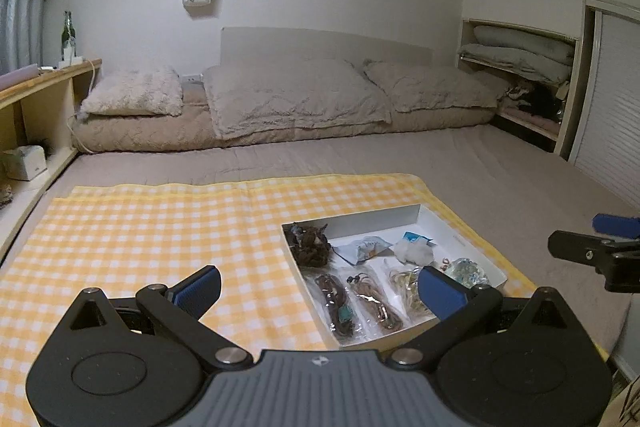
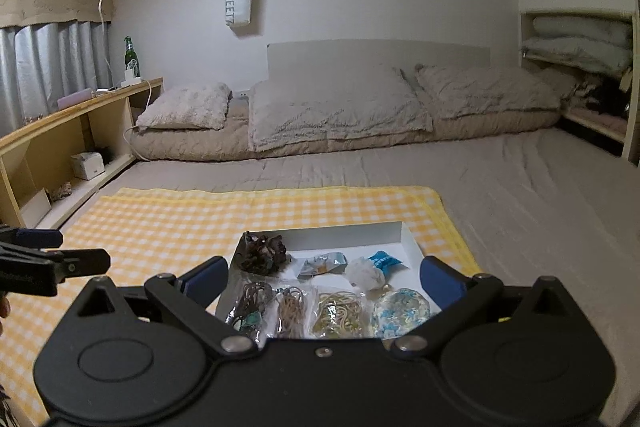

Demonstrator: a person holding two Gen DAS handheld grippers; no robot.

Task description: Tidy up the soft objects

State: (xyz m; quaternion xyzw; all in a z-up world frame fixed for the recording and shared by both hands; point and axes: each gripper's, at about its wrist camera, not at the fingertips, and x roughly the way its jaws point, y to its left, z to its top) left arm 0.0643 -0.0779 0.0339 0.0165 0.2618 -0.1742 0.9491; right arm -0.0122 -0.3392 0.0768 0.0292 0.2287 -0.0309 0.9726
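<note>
We see both tongs spread wide and empty: the left tongs point(image 1: 320, 289) and the right tongs point(image 2: 324, 277). Just ahead of them, a white tray point(image 2: 344, 229) lies on a yellow checked cloth point(image 1: 160, 219) on the bed, holding bagged cord bundles point(image 2: 290, 311) and small wrapped packets point(image 2: 324, 263).

A shallow white cardboard tray point(image 2: 412, 247) lies on a yellow-and-white checked cloth point(image 2: 168, 223) spread over the grey bed point(image 2: 520, 195), low and centre-right in both views. In the tray a dark brown fuzzy bundle point(image 2: 262, 253) fills the upper left corner; clear bagged cord coils point(image 2: 292, 311) line its lower edge. Grey pillows point(image 2: 332, 115) lie behind, a wooden shelf unit point(image 2: 80, 123) at left.
</note>
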